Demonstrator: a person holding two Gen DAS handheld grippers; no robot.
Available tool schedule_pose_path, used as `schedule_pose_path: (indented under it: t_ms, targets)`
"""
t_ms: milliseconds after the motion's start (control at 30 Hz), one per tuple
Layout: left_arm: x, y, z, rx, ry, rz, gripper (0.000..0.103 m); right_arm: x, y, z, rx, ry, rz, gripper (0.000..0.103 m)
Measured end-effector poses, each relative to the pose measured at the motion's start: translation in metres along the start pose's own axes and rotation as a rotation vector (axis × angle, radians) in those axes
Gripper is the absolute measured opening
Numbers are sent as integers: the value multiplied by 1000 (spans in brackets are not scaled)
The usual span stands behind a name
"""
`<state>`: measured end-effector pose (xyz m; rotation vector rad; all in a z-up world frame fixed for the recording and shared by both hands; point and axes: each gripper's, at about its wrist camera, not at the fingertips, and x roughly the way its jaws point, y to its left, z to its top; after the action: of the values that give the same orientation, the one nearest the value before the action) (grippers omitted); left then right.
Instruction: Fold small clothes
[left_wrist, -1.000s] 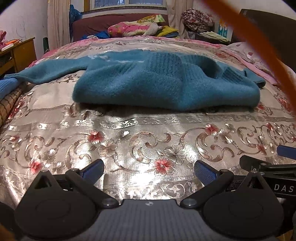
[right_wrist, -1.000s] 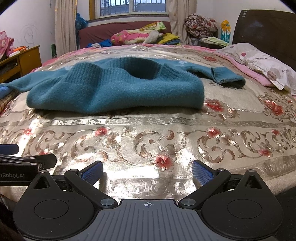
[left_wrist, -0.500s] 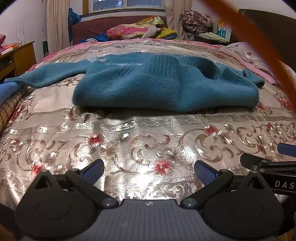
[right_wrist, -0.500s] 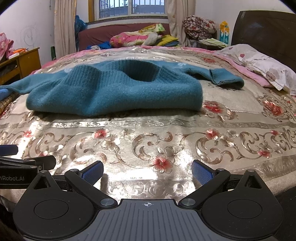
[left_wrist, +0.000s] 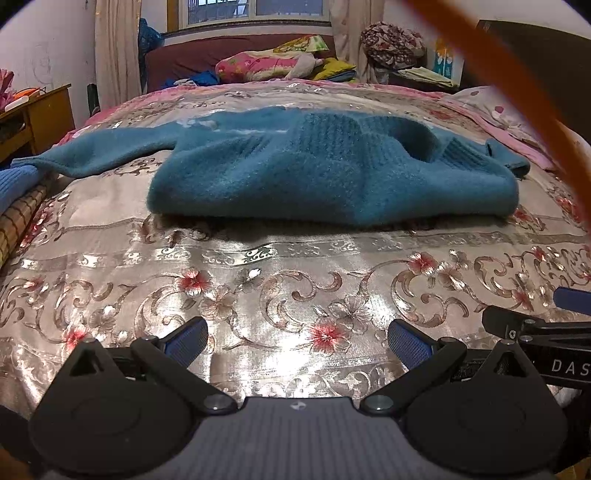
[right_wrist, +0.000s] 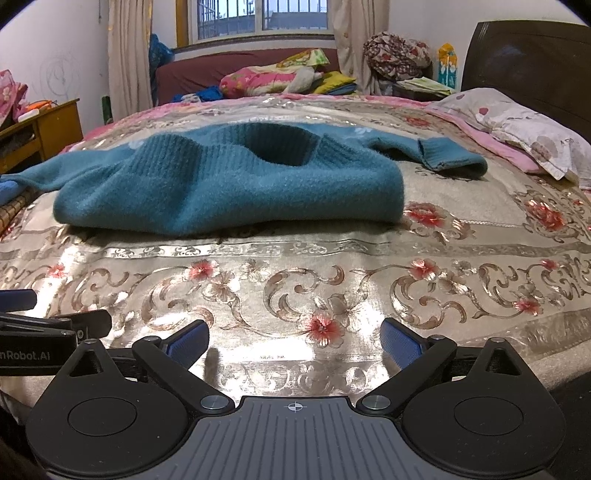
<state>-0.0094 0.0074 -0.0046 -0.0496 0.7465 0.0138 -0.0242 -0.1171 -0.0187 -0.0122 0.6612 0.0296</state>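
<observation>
Both views closer to teal sweater at frame centre; left claw and right claw spread wide, empty, fold not started.

- Left tongs: blue-padded fingers spread wide, nothing between them, held low and level.
- Right tongs: likewise spread wide and empty, just beside the left tongs.

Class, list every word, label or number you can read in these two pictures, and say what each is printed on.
"DAS": on the side of the right gripper, cut off by the frame edge.
"nRobot.AI": on the side of the left gripper, its beginning cut off.
Nothing else is readable.
</observation>
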Motion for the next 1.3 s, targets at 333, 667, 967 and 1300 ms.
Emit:
schedule_pose_path:
  t_ms: [333, 667, 967, 1300]
  targets:
    - [1, 1, -1, 1, -1, -2, 103, 0, 1, 0, 0, -1, 3, 96]
    - [0, 1, 0, 0, -7, -4, 103, -1, 2, 0, 3, -4, 12, 93]
    - [-2, 12, 13, 4, -33, -3, 103, -1, 1, 11, -6, -25, 39, 83]
    - [9, 49, 50, 29, -117, 76, 103, 18, -24, 64, 33, -74, 17, 78]
